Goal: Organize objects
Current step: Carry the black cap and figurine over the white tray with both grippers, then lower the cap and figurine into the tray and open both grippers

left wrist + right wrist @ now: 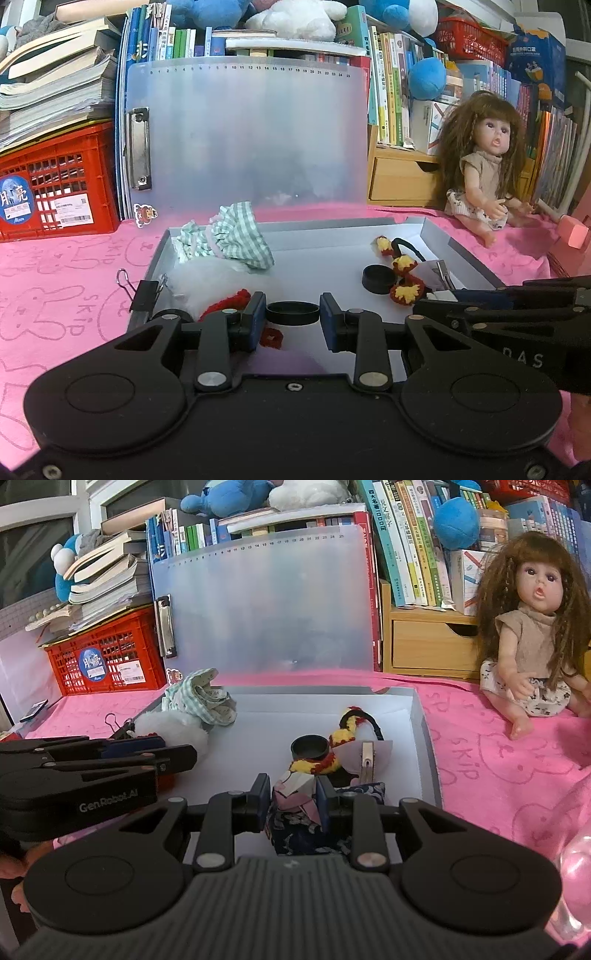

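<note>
A shallow grey box (pixel 461 254) lies on the pink cloth. My left gripper (pixel 293 313) has its pads on either side of a flat black round lid (pixel 293 314) at the box's near edge; it looks closed on it. A second black cap (pixel 377 279) sits to the right, beside yellow-red crochet flowers (pixel 406 293) on a black band. My right gripper (pixel 293 799) is shut on a dark floral fabric pouch (pixel 295 823) inside the box (pixel 424 746). The cap (pixel 309 747) and flowers (pixel 317 765) lie just beyond it. Green checked doll clothes (pixel 229 236) and white fluff (pixel 207 284) lie at the left.
A doll (pixel 484 162) sits on the cloth at the right. A frosted clipboard (pixel 243 136) leans upright behind the box. A red crate (pixel 55 192), stacked books and a wooden drawer unit (pixel 402 181) line the back. A binder clip (pixel 142 295) sits on the box's left corner.
</note>
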Available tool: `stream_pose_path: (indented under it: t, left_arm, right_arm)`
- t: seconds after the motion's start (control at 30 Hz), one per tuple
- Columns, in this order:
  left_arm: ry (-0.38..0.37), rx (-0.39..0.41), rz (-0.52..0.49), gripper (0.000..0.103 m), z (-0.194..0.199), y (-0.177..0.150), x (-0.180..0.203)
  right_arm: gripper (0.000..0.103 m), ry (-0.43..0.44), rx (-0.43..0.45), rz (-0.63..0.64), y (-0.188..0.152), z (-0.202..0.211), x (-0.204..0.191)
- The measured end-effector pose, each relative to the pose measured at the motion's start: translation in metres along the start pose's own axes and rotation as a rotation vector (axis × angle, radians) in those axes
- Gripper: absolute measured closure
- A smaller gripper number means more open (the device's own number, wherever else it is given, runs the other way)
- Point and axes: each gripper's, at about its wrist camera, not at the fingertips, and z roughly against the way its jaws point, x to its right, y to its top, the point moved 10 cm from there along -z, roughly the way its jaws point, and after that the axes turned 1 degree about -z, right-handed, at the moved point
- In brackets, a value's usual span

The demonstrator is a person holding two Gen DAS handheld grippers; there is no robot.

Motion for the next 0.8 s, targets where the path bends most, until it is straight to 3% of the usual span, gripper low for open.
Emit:
stream_pose_path:
  t: [0.8]
  left_arm:
    - [-0.003, 0.0, -0.05, 0.073, -0.011, -0.004, 0.007]
  right_arm:
    - [0.071, 0.019, -0.029, 0.047, -0.006, -0.019, -0.014]
